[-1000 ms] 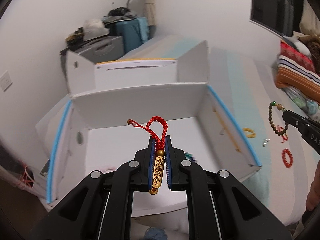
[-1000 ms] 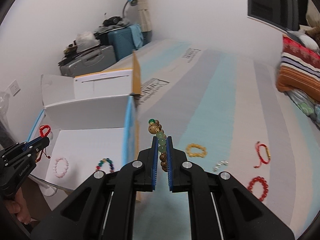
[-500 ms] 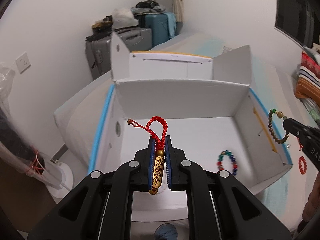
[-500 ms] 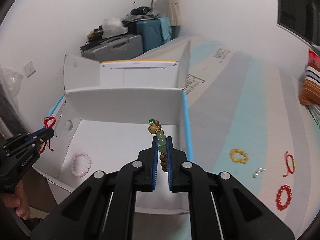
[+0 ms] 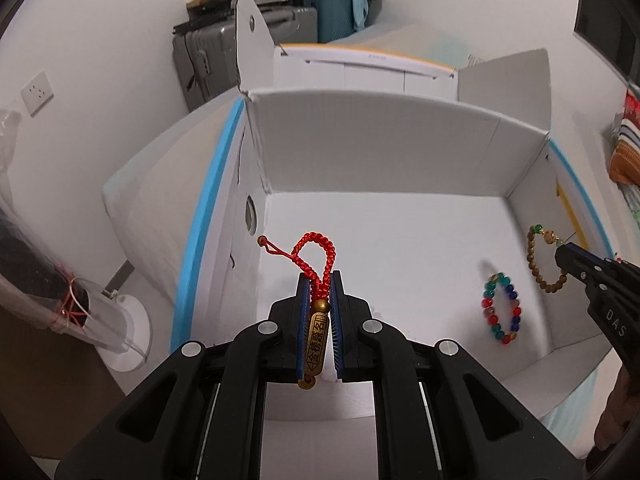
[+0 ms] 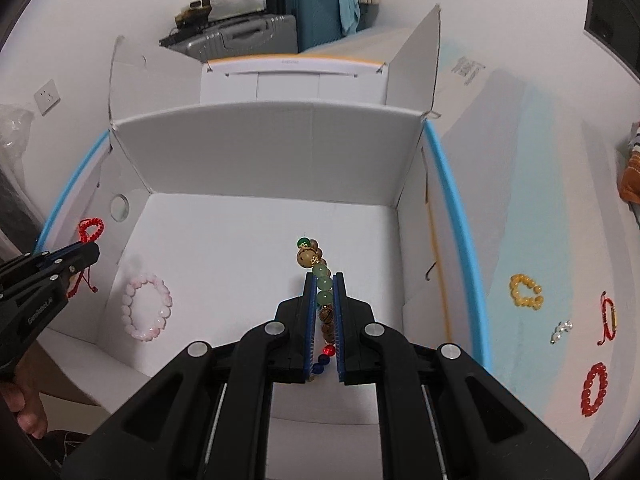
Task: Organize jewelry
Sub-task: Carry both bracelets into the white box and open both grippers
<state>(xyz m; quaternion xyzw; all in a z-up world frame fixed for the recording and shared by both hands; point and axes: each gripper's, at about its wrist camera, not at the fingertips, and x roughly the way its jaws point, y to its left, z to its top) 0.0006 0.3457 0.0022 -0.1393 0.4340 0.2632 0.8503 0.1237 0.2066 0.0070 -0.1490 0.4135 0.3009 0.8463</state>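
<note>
My left gripper (image 5: 319, 280) is shut on a red cord bracelet with a gold tag (image 5: 316, 280), held over the left side of the open white box (image 5: 380, 152). It shows in the right wrist view (image 6: 86, 254) too. My right gripper (image 6: 324, 280) is shut on a brown bead bracelet with green beads (image 6: 316, 264), held over the box's middle; it also shows in the left wrist view (image 5: 538, 260). A multicoloured bead bracelet (image 5: 502, 308) and a pink bead bracelet (image 6: 146, 306) lie on the box floor.
On the striped bed cover right of the box lie a yellow bead bracelet (image 6: 526, 290), a small silver piece (image 6: 560, 330), a red cord bracelet (image 6: 608, 316) and a red bead bracelet (image 6: 596, 388). Suitcases (image 6: 256, 32) stand behind the box. A clear bag (image 5: 48, 288) sits at the left.
Both grippers have moved left and forward, from beside the box to over its inside, each still holding its bracelet. The box now fills both views.
</note>
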